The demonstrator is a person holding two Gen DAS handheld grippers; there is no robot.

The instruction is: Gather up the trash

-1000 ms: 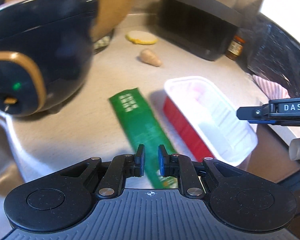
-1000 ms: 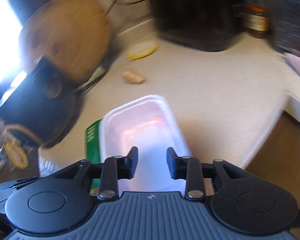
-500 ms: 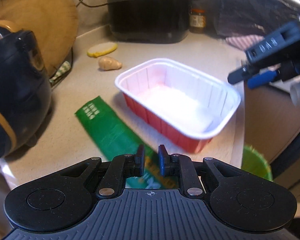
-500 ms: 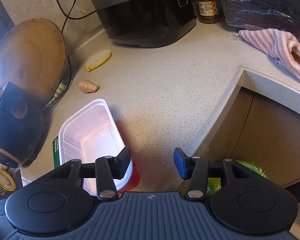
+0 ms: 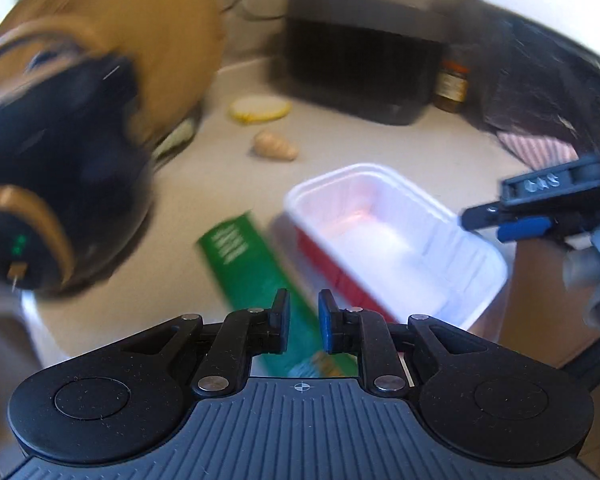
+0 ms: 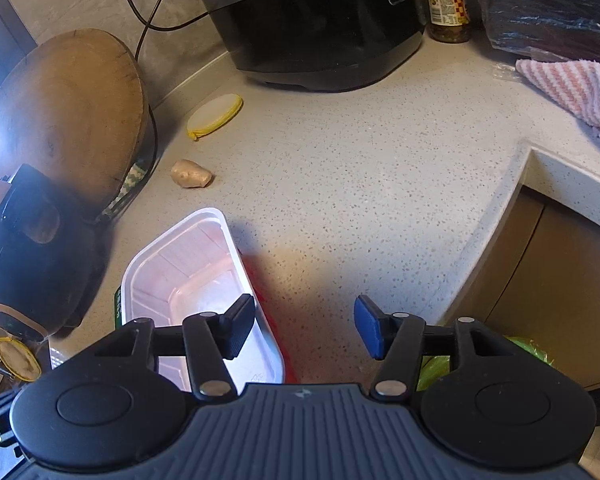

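Since the earlier frames the right gripper (image 6: 304, 328) has been spreading its jaws, and they now stand wide, straddling the near long rim of the white-and-red tray (image 6: 196, 276), nothing pinched. From the left wrist, blurred: the left gripper (image 5: 303, 322) hangs over the green wrapper (image 5: 252, 268), jaws parted by a narrow gap and having eased open a touch, the wrapper showing beneath and between them; whether the pads touch it I cannot tell. That wrapper lies flat near the worktop's (image 5: 204, 184) front edge, just beside the tray (image 5: 396, 240), with the black and gold appliance (image 5: 48, 184) crowding in close on the left. Over to the right wrist, much sharper: the tray sits near the front edge of the worktop (image 6: 360, 184). Behind it, a ginger piece (image 6: 191, 174), a yellow-rimmed lid (image 6: 214, 114), a black cooker (image 6: 320, 24) and a jar (image 6: 448, 8) at the back edge. Round wooden board (image 6: 68, 112) propped up left, striped pink cloth (image 6: 576, 92) right, a green-lined bin (image 6: 532, 350) below the edge.
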